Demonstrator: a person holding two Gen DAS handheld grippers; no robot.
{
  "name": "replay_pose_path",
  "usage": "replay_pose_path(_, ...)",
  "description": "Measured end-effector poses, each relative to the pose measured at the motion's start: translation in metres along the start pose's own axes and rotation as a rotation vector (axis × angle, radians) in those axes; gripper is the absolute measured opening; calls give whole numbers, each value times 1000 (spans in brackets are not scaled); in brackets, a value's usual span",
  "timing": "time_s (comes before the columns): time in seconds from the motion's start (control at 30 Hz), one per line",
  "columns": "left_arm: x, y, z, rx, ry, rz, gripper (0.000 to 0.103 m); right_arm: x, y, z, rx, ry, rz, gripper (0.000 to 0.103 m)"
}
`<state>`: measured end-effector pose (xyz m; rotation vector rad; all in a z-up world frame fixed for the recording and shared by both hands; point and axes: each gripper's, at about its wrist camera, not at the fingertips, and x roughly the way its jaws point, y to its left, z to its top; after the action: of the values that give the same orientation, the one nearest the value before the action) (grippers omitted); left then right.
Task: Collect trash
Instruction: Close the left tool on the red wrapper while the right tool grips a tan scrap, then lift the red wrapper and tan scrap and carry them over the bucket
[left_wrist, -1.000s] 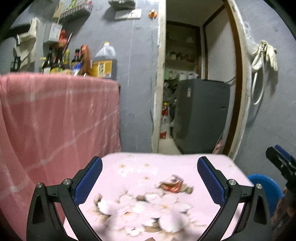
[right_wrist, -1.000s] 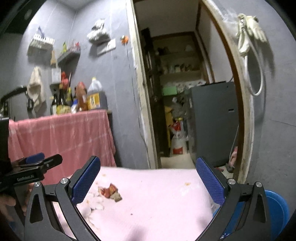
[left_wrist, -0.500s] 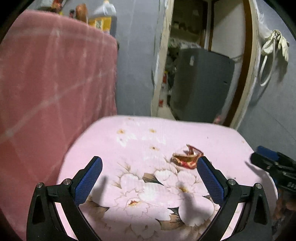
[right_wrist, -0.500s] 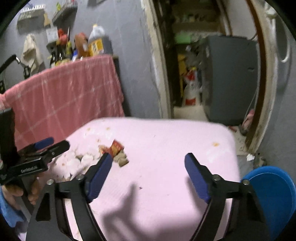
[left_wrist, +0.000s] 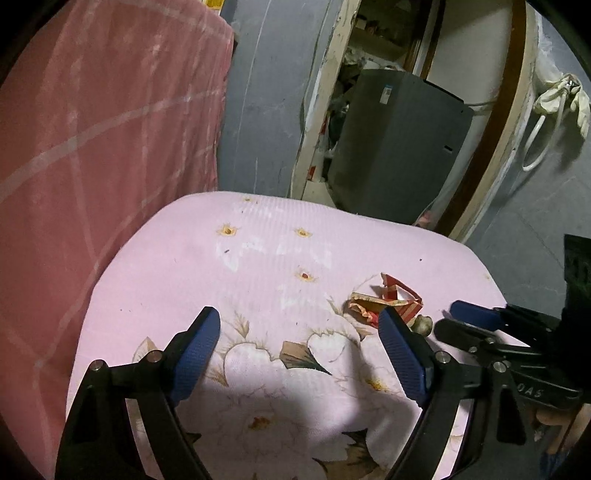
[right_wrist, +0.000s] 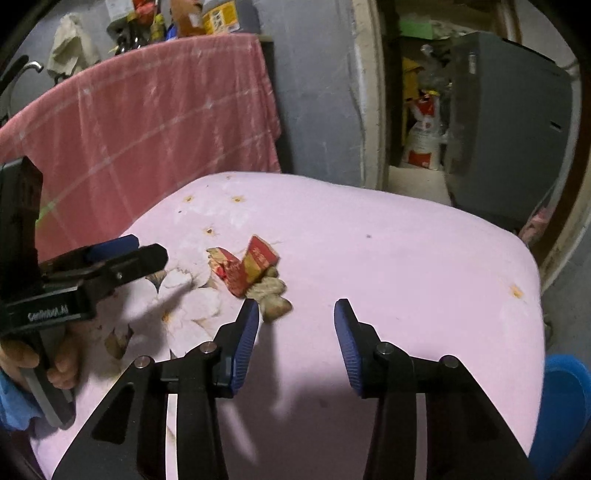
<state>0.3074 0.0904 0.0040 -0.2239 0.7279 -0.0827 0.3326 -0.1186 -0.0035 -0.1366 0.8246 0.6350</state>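
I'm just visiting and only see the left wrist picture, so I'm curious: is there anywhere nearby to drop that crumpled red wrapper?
Observer: Possibly. The right wrist view shows a blue tub low down, just past the right edge of the pink-covered table.
Visitor: Are the other tongs already around the wrapper?
Observer: No. The right tongs are open, and the wrapper lies ahead of their left finger, not between the two.
Visitor: What's on top of that hanging pink cloth?
Observer: Above the pink cloth stand some bottles and a yellow-labelled jug.
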Motion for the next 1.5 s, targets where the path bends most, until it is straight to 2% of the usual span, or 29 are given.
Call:
replay_pose_path(0.13, 0, 2, 0, -12, 5, -7, 83, 18, 7, 3, -26, 75, 5, 34)
replay_pose_path(0.2, 1, 2, 0, -15, 8, -9, 83, 19, 7, 5, -21, 77, 12, 29)
replay_pose_path(0.27, 1, 1, 1, -8, 8, -12, 83, 19, 2, 5, 1, 77, 33, 18)
replay_pose_path(0.4, 3, -7, 1, 29, 16, -16, 83, 14, -1, 4, 23, 63, 61, 18)
replay_pose_path(0.53, 8, -20, 2, 83, 27, -40, 83, 7, -2, 0, -8, 59, 16, 18)
replay_pose_path(0.67, 16, -35, 6, 123, 45, -91, 83, -2, -23, -5, 32, 46, -8, 18)
replay_pose_path(0.77, 29, -45, 11, 144, 91, -123, 83, -8, -36, -8, 64, 35, -14, 18)
replay_pose_path(0.93, 45, -56, 17, 132, 131, -134, 83, -15, -47, -12, 98, 20, -9, 18)
replay_pose_path(1.07, 57, -52, 21, 67, 156, -143, 83, -15, -50, -13, 114, 9, 2, 18)
replay_pose_path(1.13, 61, -48, 22, 45, 168, -138, 64, -16, -50, -14, 117, 6, 3, 18)
replay_pose_path(1.3, 59, -39, 21, 1, 168, -142, 45, -16, -50, -14, 109, 6, -2, 18)
replay_pose_path(1.5, 48, -36, 17, -26, 159, -164, 43, -18, -48, -16, 97, 4, -8, 18)
